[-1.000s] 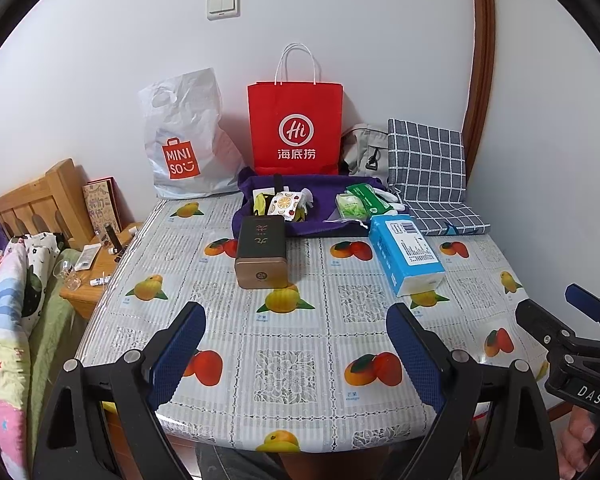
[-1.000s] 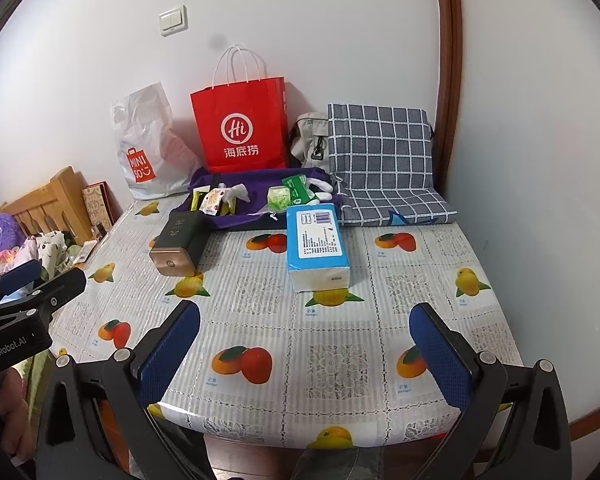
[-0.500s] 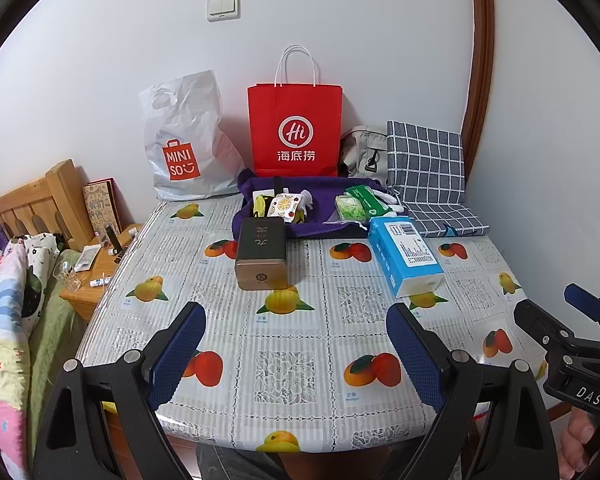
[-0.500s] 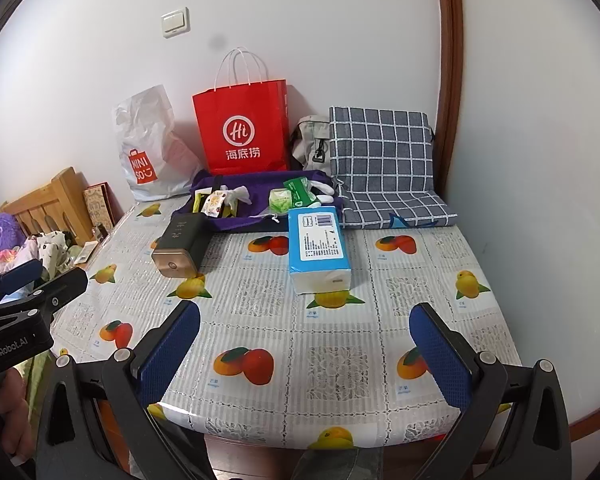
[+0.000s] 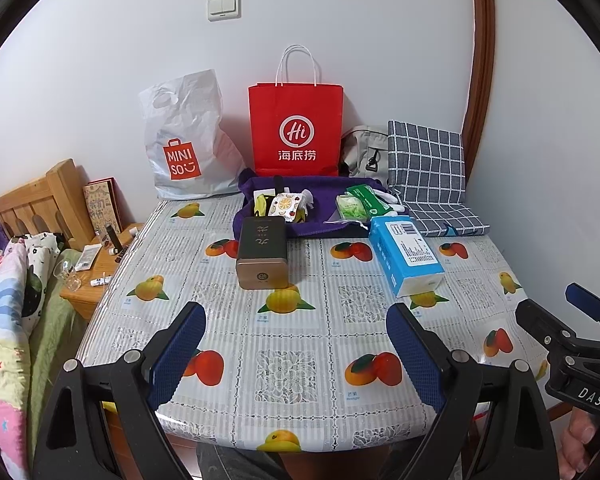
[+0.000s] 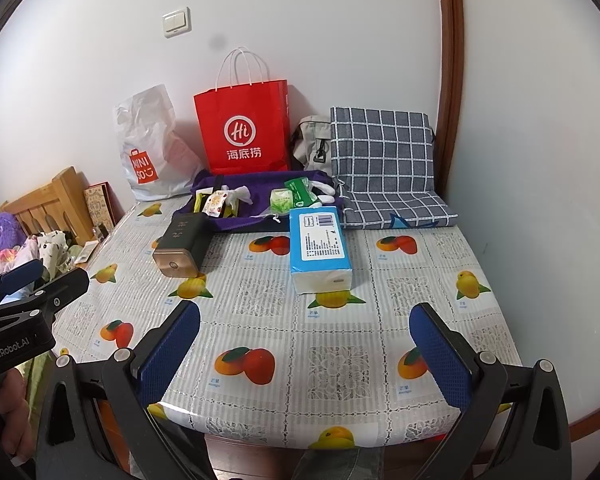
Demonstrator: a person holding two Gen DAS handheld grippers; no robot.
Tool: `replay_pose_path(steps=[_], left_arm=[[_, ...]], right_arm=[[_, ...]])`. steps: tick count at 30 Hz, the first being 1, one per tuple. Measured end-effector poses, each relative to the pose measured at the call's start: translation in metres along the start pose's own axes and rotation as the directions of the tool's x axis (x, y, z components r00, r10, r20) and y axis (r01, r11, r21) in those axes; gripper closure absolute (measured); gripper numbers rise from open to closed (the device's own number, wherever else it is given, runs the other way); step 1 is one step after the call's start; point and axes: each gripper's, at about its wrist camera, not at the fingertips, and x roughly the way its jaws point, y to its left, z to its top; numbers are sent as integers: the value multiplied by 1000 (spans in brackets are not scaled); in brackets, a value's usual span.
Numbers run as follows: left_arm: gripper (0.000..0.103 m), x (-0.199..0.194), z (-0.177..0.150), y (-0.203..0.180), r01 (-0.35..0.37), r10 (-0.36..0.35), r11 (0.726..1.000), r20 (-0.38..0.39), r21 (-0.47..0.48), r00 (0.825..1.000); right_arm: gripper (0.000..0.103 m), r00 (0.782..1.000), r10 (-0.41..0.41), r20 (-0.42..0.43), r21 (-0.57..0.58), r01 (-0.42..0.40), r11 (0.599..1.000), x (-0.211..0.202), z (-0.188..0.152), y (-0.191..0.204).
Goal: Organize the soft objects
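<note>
Blue-padded and black-framed, the left gripper hangs over the near edge of the table with its jaws spread wide and nothing between them. The right gripper is just beside it, equally wide and equally empty; each shows at the edge of the other's view.

Beyond them lies the fruit-printed plastic tablecloth, bare along its near half. Further in, a soft blue-and-white pack of tissues lies flat, right of centre, and a dark rectangular tin with a bronze end lies left of it, the two well apart. Behind both, a purple fabric tray holds small soft packets: a fruit-printed pouch towards the left, green tissue packets towards the right, with something white beside them that I cannot make out. A grey checked cushion leans in the far right corner, and a red paper bag and a white plastic shopping bag stand against the wall.

As for progress, my reading is that several soft items already sit in the tray while the tissue pack lies outside it. That arrangement would suit a tidy-up partway through, or one where the pack is meant to lie where it is; the views do not settle which.
</note>
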Motion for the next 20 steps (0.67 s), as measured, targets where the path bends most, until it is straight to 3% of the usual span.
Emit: replay_pose_path(steps=[20], left_arm=[[11, -4, 1, 3, -6, 6, 1000, 5, -5, 1000]], right_arm=[[0, 1000, 0, 4, -2, 0, 1000, -1, -1, 1]])
